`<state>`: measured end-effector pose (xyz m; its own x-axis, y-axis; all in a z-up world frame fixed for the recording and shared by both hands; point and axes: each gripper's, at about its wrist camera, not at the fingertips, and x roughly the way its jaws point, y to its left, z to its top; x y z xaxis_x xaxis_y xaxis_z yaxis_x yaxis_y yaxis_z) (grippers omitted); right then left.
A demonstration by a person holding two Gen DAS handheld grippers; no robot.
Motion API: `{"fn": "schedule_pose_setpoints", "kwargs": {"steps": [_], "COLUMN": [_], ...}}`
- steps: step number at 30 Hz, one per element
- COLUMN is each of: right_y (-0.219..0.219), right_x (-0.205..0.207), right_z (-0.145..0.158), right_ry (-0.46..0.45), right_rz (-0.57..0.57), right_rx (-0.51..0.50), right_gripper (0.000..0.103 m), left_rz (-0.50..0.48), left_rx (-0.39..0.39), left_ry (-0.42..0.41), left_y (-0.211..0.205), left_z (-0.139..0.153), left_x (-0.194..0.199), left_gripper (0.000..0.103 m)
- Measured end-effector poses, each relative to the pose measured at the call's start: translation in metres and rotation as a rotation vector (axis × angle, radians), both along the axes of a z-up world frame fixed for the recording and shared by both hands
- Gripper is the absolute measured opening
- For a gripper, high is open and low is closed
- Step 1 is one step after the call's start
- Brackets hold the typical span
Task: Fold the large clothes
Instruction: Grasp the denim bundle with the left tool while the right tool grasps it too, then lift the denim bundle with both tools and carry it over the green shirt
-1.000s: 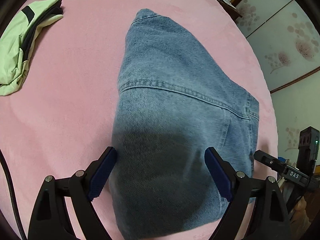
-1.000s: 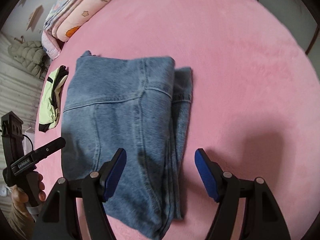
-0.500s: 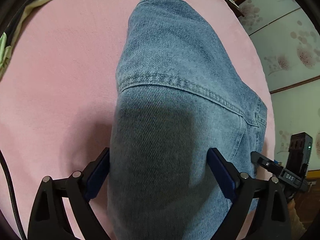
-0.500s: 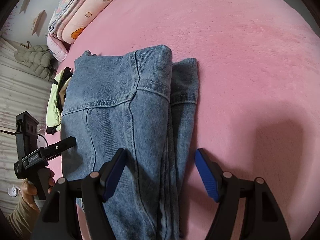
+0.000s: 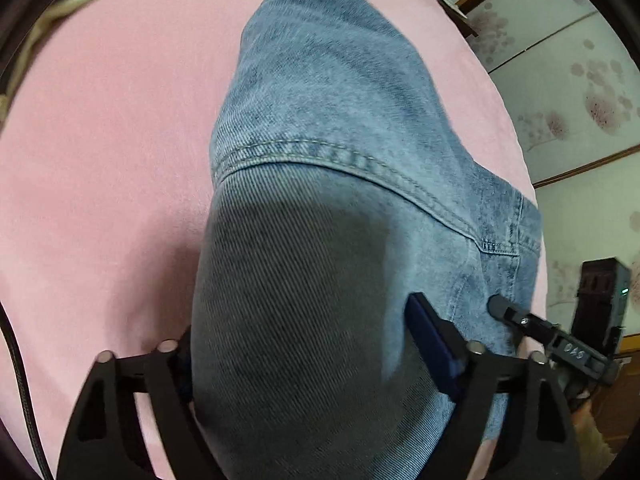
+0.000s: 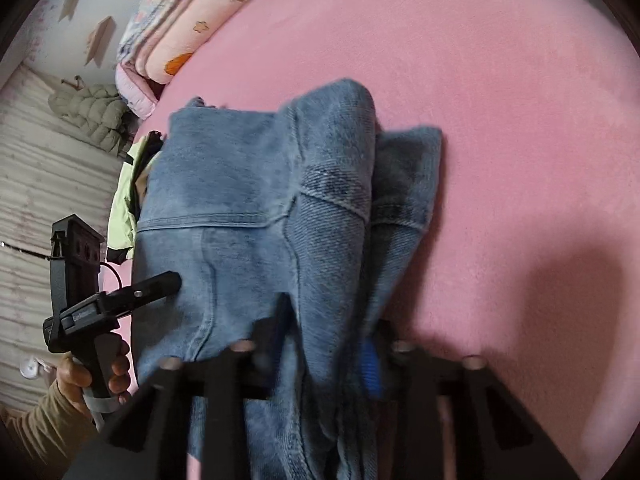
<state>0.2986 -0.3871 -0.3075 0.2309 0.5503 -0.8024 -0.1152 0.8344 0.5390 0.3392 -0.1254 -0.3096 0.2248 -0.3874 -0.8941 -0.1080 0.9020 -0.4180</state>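
Our right gripper [image 6: 324, 344] has just been closing and now pinches a thick bunch of the folded blue jeans [image 6: 256, 208] at their near right edge, the denim gathered and lifted between its jaws; the picture is blurred there, so we can make out only a strip of one blue pad [image 6: 371, 372]. Our left gripper [image 5: 304, 344] has also been closing a little, with the near left end of the jeans [image 5: 328, 160] between its jaws: the left jaw sits right against the fold's side and the right blue pad [image 5: 432, 344] lies on the denim, though we cannot tell how firmly they press. The jeans lie folded into a stack on the pink bed [image 6: 500, 100], with a stitched seam running across the top layer and a lower layer sticking out on the right side. Beyond the jeans, a light green garment [image 6: 124, 204] lies on the bed just beside their far left edge. In the right wrist view we see a hand [image 6: 92, 376] in a tan sleeve holding the left gripper's handle. Farther off, folded pink quilts [image 6: 188, 28] lie stacked at the bed's far edge, and a padded beige jacket [image 6: 92, 116] hangs by the wall.
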Motion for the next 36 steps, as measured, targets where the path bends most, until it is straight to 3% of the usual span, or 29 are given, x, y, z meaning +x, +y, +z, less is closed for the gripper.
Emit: {"fn": "schedule_pose_setpoints", "kwargs": {"steps": [4,9,16,20,26,31,36], "right_y": [0.017,0.034,0.103,0.169,0.296,0.387,0.465], "right_x": [-0.011,-0.029,-0.073,-0.081,-0.062,-0.025,0.035], "right_z": [0.027,0.061,0.109,0.129,0.153,0.161,0.152], "right_ry": [-0.074,-0.116,-0.115,-0.116,-0.137,-0.169,-0.208], "right_rz": [0.013,0.002,0.035,0.077,0.124,0.119,0.105], "right_rx": [-0.086,-0.115,-0.097,-0.075,0.005,0.054,0.068], "right_gripper": [0.015,0.014,0.014,0.014,0.014,0.014,0.014], "left_rz": [0.005,-0.008,-0.036,-0.017,0.020,0.008,-0.022], "left_rx": [0.035,0.053,0.057,0.070,0.130,0.169,0.192], "left_ry": [-0.049,-0.093,-0.083,-0.065,-0.083,-0.124,-0.181], "left_y": [-0.007,0.001,0.066,0.145,0.273,0.377,0.447], "left_z": [0.022,0.060,0.112,0.140,0.178,0.193,0.178], "left_x": [-0.009,-0.030,-0.064,-0.079,-0.070,-0.022,0.043], "left_gripper": [0.055,0.051,0.050,0.050,0.051,0.051,0.051]}}
